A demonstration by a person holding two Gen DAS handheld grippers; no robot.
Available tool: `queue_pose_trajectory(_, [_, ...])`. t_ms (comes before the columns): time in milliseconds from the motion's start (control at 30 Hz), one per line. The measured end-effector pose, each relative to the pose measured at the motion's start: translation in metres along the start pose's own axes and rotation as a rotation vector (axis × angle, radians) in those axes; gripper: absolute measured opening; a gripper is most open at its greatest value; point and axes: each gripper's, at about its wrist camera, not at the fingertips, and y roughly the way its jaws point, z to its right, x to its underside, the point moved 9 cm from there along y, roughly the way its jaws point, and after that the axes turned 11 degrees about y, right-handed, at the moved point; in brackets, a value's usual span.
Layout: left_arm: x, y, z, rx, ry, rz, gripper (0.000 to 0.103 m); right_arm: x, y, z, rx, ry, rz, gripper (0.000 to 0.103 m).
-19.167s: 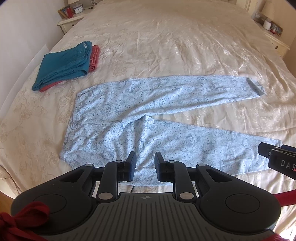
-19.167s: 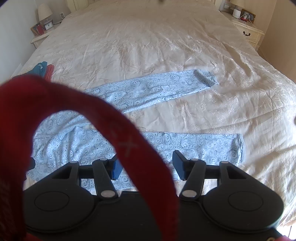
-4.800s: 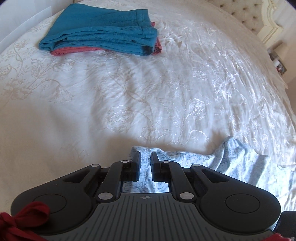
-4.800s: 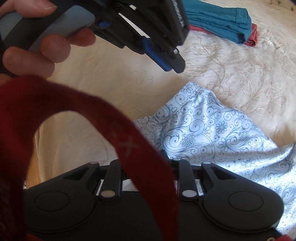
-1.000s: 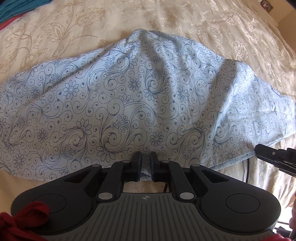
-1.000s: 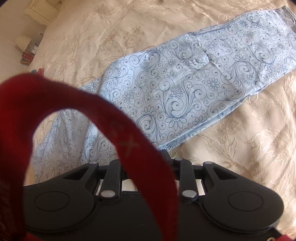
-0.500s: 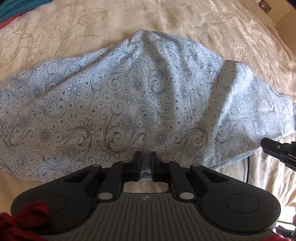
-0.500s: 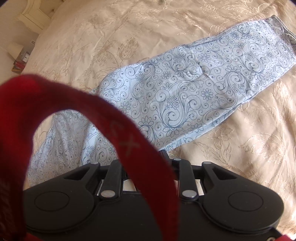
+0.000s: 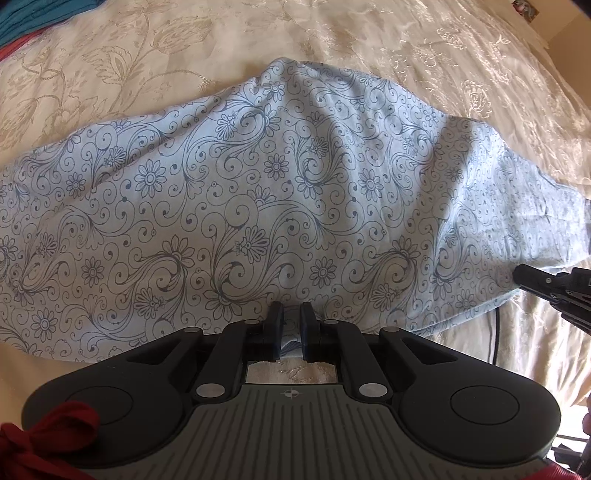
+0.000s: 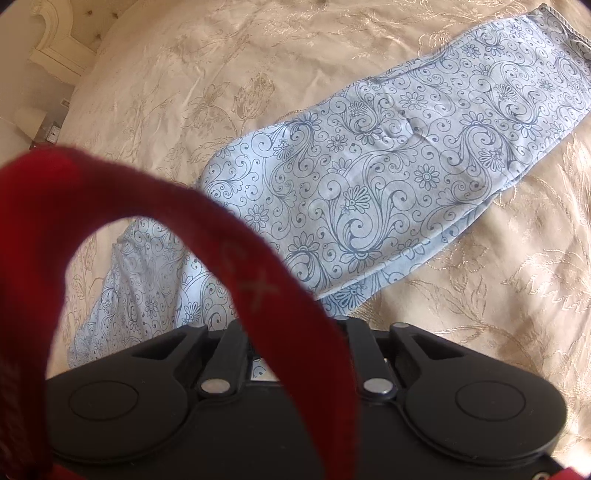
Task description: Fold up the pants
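Observation:
The light blue pants (image 9: 258, 192) with a dark floral swirl print lie on the cream bedspread, one leg folded over the other. My left gripper (image 9: 290, 332) is shut on the near edge of the pants. In the right wrist view the doubled legs (image 10: 406, 177) stretch to the upper right, hems at the far corner. My right gripper (image 10: 295, 332) sits at the near edge of the pants; a red strap (image 10: 240, 266) hides its fingertips. Its black tip also shows in the left wrist view (image 9: 546, 286), against the right end of the cloth.
A cream embroidered bedspread (image 9: 110, 62) covers the bed all around. A folded teal and red stack (image 9: 22, 26) lies at the far left corner. A white headboard and nightstand (image 10: 48, 55) stand at the upper left in the right wrist view.
Both grippers have edged slightly back with the cloth. The pants have shifted a little lower in both views and lie flatter.

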Motion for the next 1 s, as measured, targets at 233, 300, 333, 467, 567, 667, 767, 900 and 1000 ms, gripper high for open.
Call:
queue_pose_trajectory(233, [-0.012, -0.017, 0.002, 0.008, 0.0, 0.06, 0.011, 0.007, -0.009, 0.003, 0.024, -0.085, -0.006, 0.006])
queue_pose_trajectory(300, [-0.012, -0.011, 0.004, 0.011, 0.003, 0.042, 0.011, 0.007, -0.008, 0.003, 0.029, -0.074, -0.02, 0.013])
queue_pose_trajectory(333, [-0.01, -0.006, 0.004, 0.009, 0.006, 0.02, 0.011, 0.007, -0.008, 0.004, 0.04, -0.074, -0.033, 0.017])
queue_pose_trajectory(467, [0.001, 0.007, 0.003, -0.01, -0.023, -0.042, 0.011, 0.009, -0.021, 0.017, 0.057, -0.103, -0.086, 0.018])
queue_pose_trajectory(567, [-0.006, -0.008, 0.008, -0.028, -0.047, -0.007, 0.011, -0.003, -0.044, 0.034, 0.067, -0.144, -0.046, 0.023])
queue_pose_trajectory(667, [-0.025, -0.023, 0.022, -0.033, -0.064, 0.061, 0.011, -0.032, -0.066, 0.059, 0.108, -0.185, 0.036, 0.03])
queue_pose_trajectory(767, [-0.053, -0.028, 0.049, -0.005, -0.071, 0.115, 0.011, -0.068, -0.081, 0.088, 0.164, -0.21, 0.103, 0.03])
queue_pose_trajectory(900, [-0.07, -0.014, 0.091, 0.019, -0.05, 0.14, 0.011, -0.117, -0.095, 0.124, 0.219, -0.199, 0.176, 0.03])
queue_pose_trajectory(1000, [-0.074, 0.002, 0.113, 0.001, -0.011, 0.139, 0.011, -0.151, -0.102, 0.145, 0.245, -0.224, 0.212, 0.035])
